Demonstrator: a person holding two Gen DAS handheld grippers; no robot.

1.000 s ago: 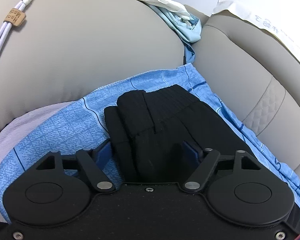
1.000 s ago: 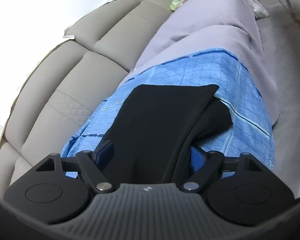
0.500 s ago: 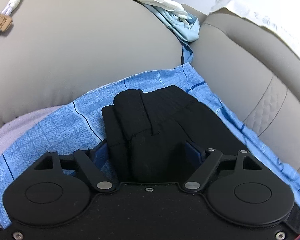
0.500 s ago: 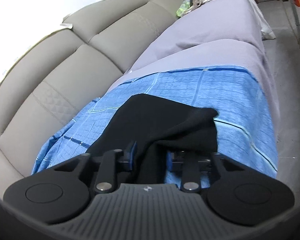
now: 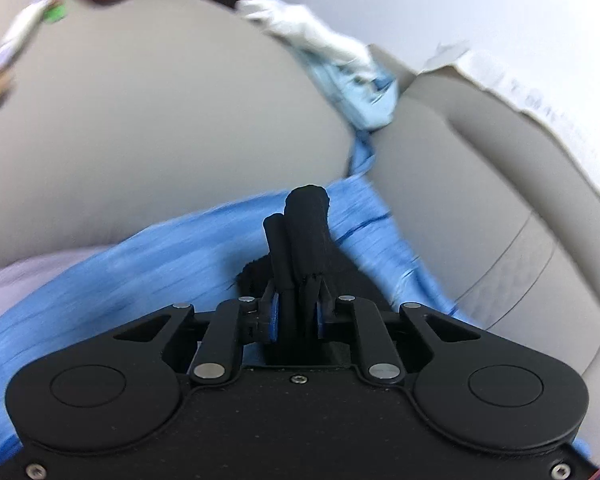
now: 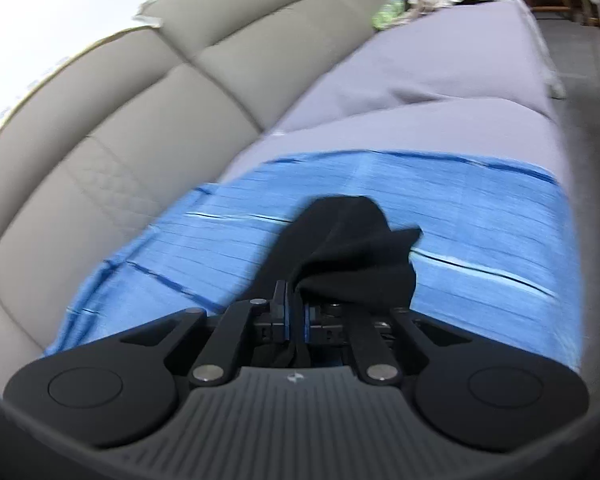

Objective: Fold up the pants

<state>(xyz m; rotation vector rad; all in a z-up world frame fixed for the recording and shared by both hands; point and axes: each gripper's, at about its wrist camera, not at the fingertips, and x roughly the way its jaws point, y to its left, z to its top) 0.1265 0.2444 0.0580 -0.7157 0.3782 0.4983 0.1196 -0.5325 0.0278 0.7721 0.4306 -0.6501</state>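
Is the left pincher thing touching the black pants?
Touching. In the left wrist view, the left gripper has its blue pads pressed on a bunched roll of the black pants, which sticks out beyond the fingertips over the blue cloth.

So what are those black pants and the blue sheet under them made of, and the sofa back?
The black pants look like soft matte knit, probably cotton or a blend: they bunch in thick folds without shine. The blue sheet looks like thin woven cloth with printed darker lines. The sofa back looks like smooth beige leather or imitation, with stitched seams and a quilted patch.
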